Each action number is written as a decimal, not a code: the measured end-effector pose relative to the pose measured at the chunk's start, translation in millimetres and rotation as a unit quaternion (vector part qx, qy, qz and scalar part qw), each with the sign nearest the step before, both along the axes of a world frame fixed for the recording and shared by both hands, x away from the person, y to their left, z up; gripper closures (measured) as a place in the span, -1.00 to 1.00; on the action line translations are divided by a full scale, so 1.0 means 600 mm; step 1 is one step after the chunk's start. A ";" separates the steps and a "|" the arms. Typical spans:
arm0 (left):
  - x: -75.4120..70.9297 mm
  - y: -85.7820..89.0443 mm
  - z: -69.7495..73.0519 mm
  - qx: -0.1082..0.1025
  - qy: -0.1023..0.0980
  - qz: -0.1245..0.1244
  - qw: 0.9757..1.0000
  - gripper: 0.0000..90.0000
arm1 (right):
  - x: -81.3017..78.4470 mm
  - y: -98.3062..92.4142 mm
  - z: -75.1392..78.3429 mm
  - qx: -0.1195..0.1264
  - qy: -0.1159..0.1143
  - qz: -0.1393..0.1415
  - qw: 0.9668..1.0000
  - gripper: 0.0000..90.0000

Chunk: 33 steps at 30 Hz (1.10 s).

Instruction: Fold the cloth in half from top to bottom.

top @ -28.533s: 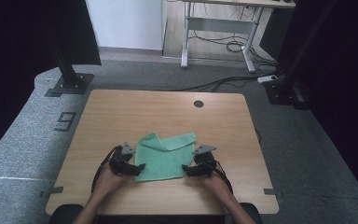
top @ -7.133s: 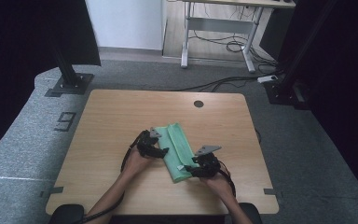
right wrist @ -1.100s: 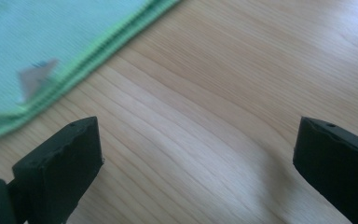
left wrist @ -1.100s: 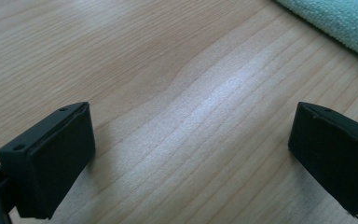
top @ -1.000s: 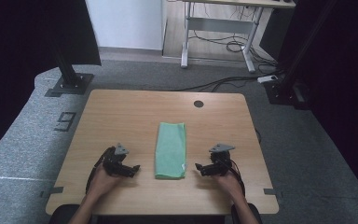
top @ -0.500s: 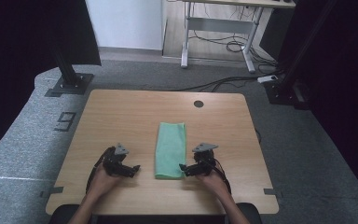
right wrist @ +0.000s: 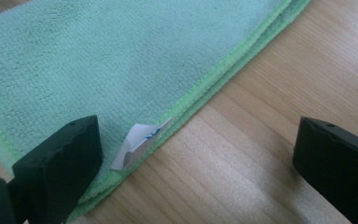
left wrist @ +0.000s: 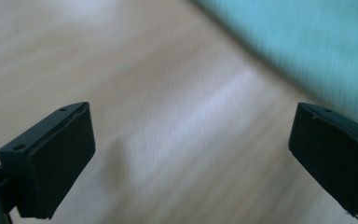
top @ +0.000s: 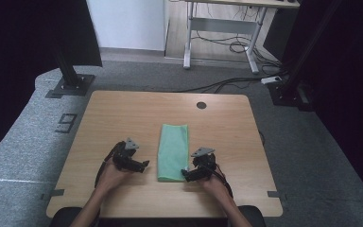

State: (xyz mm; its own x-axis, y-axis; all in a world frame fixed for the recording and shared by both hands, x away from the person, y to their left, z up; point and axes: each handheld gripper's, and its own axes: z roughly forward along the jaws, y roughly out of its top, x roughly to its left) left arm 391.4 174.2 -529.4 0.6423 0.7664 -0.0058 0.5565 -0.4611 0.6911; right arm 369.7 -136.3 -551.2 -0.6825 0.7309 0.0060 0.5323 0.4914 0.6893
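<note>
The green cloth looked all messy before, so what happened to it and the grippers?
The green cloth was folded from a loose spread into a narrow strip, then let go. The right gripper has just moved in to the strip's near corner, open. The left gripper stayed open beside it, and the table did not move.

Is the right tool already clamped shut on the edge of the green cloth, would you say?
No, in the right gripper view the right tool stands wide open, one jaw over the green cloth and the other over bare table.

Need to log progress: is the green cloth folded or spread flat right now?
Folded. The green cloth lies as a narrow strip on the table, and the right gripper view shows stacked hemmed edges.
</note>
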 end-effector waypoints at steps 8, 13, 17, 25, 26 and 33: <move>0.047 -0.051 -0.003 -0.003 -0.010 0.003 1.000 -0.95 | -0.006 -0.005 -0.001 0.004 0.002 0.001 1.000 -0.96; 0.058 -0.069 -0.018 0.000 -0.015 0.005 1.000 -0.96 | -0.008 -0.006 -0.001 0.005 0.003 0.002 1.000 -0.96; 0.058 -0.073 -0.031 0.012 -0.009 0.004 1.000 -0.96 | -0.010 -0.007 -0.001 0.004 0.004 0.004 1.000 -0.96; 0.041 -0.076 -0.025 0.036 -0.011 -0.008 0.999 -0.93 | -0.025 -0.005 0.000 0.002 0.005 0.010 1.000 -0.92; 0.038 -0.075 -0.025 0.036 -0.010 -0.009 0.999 -0.93 | -0.028 -0.005 0.001 0.001 0.006 0.012 1.000 -0.92; 0.012 -0.063 -0.025 0.029 0.007 -0.021 0.999 -0.92 | -0.054 -0.001 0.000 0.001 0.005 0.021 1.000 -0.92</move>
State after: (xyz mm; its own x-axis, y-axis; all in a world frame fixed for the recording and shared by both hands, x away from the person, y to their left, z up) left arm 398.3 136.1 -544.6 0.6741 0.7380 0.0293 0.5450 -0.5238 0.6547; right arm 337.1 -137.0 -551.0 -0.7123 0.7017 0.0147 0.5180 0.5115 0.6856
